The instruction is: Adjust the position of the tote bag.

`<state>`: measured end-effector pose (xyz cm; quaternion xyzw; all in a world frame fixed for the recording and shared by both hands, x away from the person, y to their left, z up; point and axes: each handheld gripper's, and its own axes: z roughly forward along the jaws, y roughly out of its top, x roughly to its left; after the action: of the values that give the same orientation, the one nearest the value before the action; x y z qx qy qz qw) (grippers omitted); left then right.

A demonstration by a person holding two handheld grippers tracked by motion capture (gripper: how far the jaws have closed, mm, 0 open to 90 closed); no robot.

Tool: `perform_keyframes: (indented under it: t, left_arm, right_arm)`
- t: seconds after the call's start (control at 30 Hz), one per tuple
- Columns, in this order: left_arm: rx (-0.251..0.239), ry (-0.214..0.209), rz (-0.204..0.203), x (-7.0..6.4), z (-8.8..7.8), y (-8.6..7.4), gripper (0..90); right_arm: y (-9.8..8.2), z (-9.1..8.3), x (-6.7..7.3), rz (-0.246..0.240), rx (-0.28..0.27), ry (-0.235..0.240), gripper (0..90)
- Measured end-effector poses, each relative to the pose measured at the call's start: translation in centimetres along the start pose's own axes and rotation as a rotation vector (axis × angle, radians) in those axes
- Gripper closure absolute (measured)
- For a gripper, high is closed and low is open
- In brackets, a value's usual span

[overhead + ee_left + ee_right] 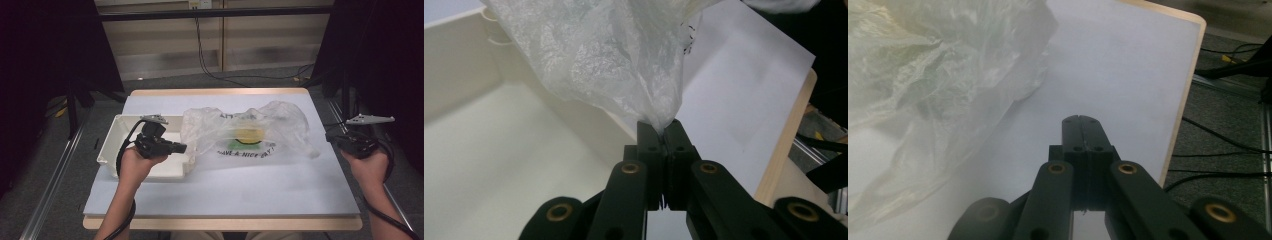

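A crumpled clear plastic bag (250,127) with dark print and a yellow-green thing inside lies on the pale table top (225,185). My left gripper (184,148) is shut on the bag's left edge, over the near right corner of a white tray (112,145). Seen from the left gripper view, the film (599,55) rises from the pinched jaws of the left gripper (664,131). My right gripper (331,136) is held at the table's right edge, shut with nothing in it. From the right gripper view, the right gripper (1081,120) points over bare table, with the bag (928,85) to its left.
The white tray sits at the table's left, and its floor (499,165) is bare. Black cables (210,50) run across the floor behind the table. Metal rails (55,175) flank both sides. The table's wooden edge (1183,110) lies close to the right gripper.
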<state>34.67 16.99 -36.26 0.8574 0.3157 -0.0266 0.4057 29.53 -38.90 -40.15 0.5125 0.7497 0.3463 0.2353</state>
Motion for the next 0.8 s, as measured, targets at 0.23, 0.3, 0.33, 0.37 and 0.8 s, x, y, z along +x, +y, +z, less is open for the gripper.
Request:
perform_keyframes:
  t: [0.23,0.3,0.33,0.37,0.8]
  left_arm:
    - [0.001,-0.019,0.019,-0.7,0.7,0.6,88.2]
    - [-0.003,-0.026,0.021,-0.8,0.9,0.7,88.2]
    - [0.006,-0.019,0.02,-0.9,0.9,0.8,88.2]
    - [0.004,-0.021,0.023,-0.9,1.0,0.8,88.2]
    - [-0.015,-0.024,0.011,-0.9,1.4,1.2,87.8]
  right_arm:
    - [-0.1,-0.4,1.9,-0.02,-0.042,0.074,82.0]
    - [0.1,-0.7,2.7,-0.033,-0.053,0.1,77.1]
    - [0.2,-0.8,3.1,-0.035,-0.06,0.107,76.0]
    - [0.3,-0.9,3.5,-0.037,-0.059,0.126,75.0]
    - [1.9,0.7,9.9,-0.151,-0.066,0.289,52.5]
